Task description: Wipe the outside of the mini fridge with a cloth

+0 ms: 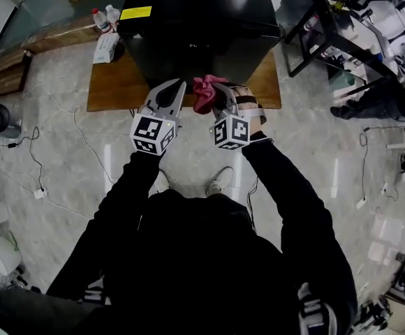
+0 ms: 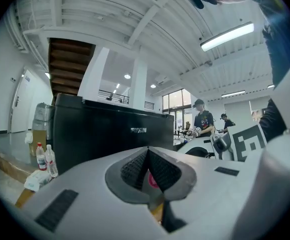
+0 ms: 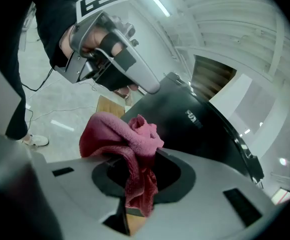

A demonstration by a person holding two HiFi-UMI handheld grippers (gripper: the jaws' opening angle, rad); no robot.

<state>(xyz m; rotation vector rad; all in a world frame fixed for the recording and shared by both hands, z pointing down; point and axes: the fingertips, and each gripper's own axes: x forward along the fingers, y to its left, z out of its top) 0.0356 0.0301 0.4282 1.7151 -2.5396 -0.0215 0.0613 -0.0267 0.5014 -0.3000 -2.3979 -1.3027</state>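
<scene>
Setup: black mini fridge point(image 1: 195, 26) stands on a wooden table point(image 1: 112, 93), front face toward the person. Yellow label point(image 1: 136, 12) on fridge top, near its left rear corner. Two water bottles point(image 1: 106, 17) and a white packet point(image 1: 106, 47) on the table, left of the fridge. Pale tiled floor point(image 1: 63, 187) w/ loose cables.

R hand-held gripper point(image 3: 145, 156): jaws closed on a pink cloth point(image 3: 120, 134). Cloth is bunched above the jaw tips, w/ a tail hanging down between the pads. In the head view this gripper sits at the table's front edge, just before the fridge's lower front. Cloth points at the fridge. Cloth-to-fridge contact: can't tell.

L hand-held gripper point(image 2: 148, 151): jaws together, tips meeting, nothing gripped. Small pink patch shows in the slit behind the pads; can't tell what it is. Gripper is aimed at the fridge front and is apart from it.

Relative pos.: the two hand-held grippers are side by side, near each other but not touching. L is left of the cloth. R gripper view shows the L one from the side, w/ the person's hand point(image 3: 92, 39) wrapped round its grip.

Background, L gripper view: two people point(image 2: 202, 116) stand well behind the fridge.
</scene>
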